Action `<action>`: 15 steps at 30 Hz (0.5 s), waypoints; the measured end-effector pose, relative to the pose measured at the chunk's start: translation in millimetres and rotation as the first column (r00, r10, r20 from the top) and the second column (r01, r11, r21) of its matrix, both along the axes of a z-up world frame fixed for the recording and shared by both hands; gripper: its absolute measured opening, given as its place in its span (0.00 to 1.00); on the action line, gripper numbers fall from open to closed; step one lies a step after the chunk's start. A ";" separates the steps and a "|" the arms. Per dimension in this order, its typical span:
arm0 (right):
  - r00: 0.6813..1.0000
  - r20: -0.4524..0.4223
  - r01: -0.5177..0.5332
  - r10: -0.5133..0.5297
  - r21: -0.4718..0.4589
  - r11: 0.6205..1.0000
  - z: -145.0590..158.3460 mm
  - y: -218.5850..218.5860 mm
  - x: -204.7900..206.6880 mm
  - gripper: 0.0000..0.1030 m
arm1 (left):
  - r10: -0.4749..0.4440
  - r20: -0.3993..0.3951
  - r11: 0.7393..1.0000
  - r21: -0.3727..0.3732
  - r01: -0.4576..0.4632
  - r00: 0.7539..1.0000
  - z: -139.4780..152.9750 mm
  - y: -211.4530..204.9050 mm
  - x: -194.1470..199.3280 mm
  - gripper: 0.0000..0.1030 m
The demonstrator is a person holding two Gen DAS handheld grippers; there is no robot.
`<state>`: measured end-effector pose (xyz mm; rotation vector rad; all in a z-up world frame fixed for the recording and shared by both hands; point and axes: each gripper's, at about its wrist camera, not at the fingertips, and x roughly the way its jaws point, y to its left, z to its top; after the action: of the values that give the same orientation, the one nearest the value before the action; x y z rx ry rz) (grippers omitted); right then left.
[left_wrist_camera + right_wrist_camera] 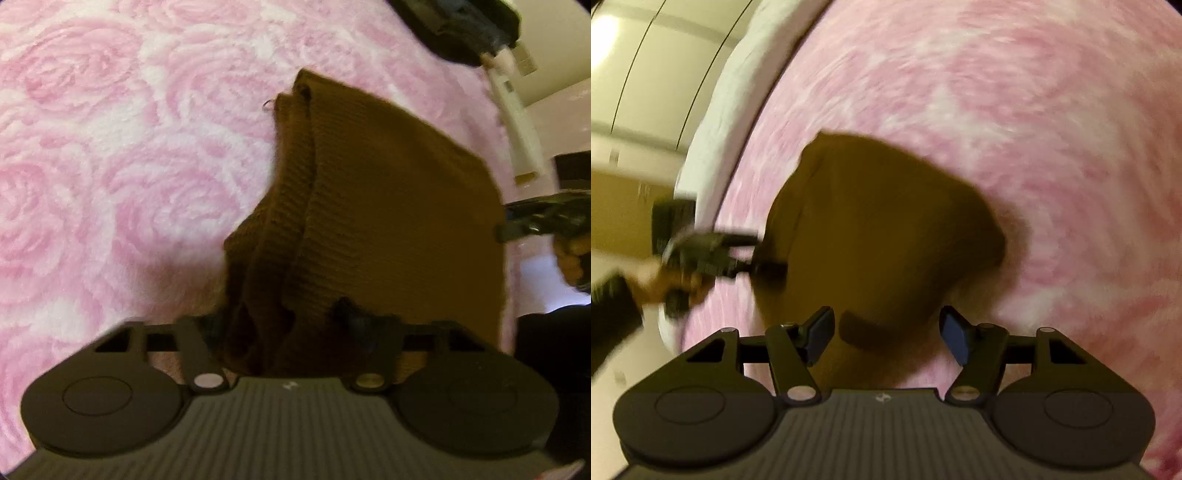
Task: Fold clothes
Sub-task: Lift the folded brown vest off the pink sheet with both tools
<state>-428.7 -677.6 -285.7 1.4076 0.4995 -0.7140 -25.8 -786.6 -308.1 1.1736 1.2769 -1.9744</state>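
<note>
The left claw (291,325) pinches a bunched edge of the brown knit garment (369,192), lifting it off the pink blanket (110,147). The right claw (886,336) is spread, holding nothing, just beside the garment's near edge. The garment looks partly doubled over, not yet a neat flat fold.

No readable txt, nos. or brand names in either view. Only mark: a small pale logo/emblem on the ribbed grey body of the left claw (286,325), centre top edge, too small & blurred to make out. Same sort of emblem on the right claw (886,334) body, also illegible. White object (517,122) at upper right of left wrist view has small dark marks, maybe a label, can't be read.
</note>
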 end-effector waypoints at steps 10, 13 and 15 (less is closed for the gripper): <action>0.974 0.073 0.211 -0.216 0.067 0.975 -27.2 -16.7 5.1 0.65 | 0.011 -0.090 0.998 0.061 -0.005 0.996 -10.6 -8.7 5.7 0.24; 0.973 0.061 0.219 -0.222 0.063 0.974 -25.0 -14.7 6.7 0.63 | 0.030 -0.092 0.997 0.067 -0.024 0.995 -10.6 -8.9 6.4 0.25; 0.974 0.054 0.216 -0.220 0.065 0.974 -23.4 -13.0 6.2 0.59 | 0.034 -0.087 0.997 0.067 -0.028 0.996 -9.5 -8.2 5.9 0.25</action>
<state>-422.5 -690.6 -309.1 1.5500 0.3228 -0.8356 -20.0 -794.8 -317.6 1.1012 1.4054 -1.9949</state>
